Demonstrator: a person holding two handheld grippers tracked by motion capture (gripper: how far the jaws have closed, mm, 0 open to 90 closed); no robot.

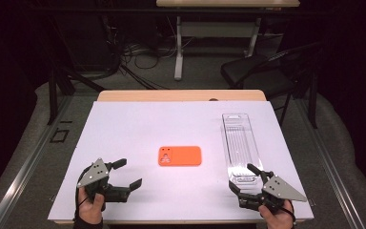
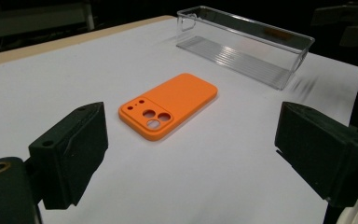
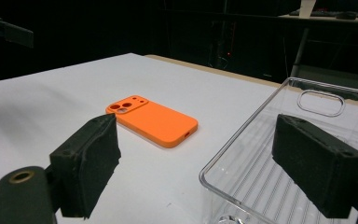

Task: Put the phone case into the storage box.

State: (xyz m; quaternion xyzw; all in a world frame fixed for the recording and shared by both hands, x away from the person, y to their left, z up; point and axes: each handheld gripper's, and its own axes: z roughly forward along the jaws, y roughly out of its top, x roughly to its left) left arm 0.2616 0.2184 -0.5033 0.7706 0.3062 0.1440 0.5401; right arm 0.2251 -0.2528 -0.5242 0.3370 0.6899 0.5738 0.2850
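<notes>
An orange phone case point(image 1: 179, 156) lies flat in the middle of the white table, its camera cutouts toward the left; it appears again as the orange case point(image 2: 168, 105) and the orange case point(image 3: 152, 121). A long clear plastic tray point(image 1: 239, 145) lies at the right, seen as the clear tray point(image 2: 247, 43) and the clear tray point(image 3: 289, 154). My left gripper point(image 1: 129, 172) hovers open at the front left, aimed at the case. My right gripper point(image 1: 243, 177) stands open at the tray's near end, one jaw over the tray. Nothing sits between either pair of jaws.
The white table point(image 1: 124, 129) has a wooden strip along its far edge. Beyond it stand a dark folding chair point(image 1: 267, 71), another desk's legs point(image 1: 178, 47) and loose cables on the floor.
</notes>
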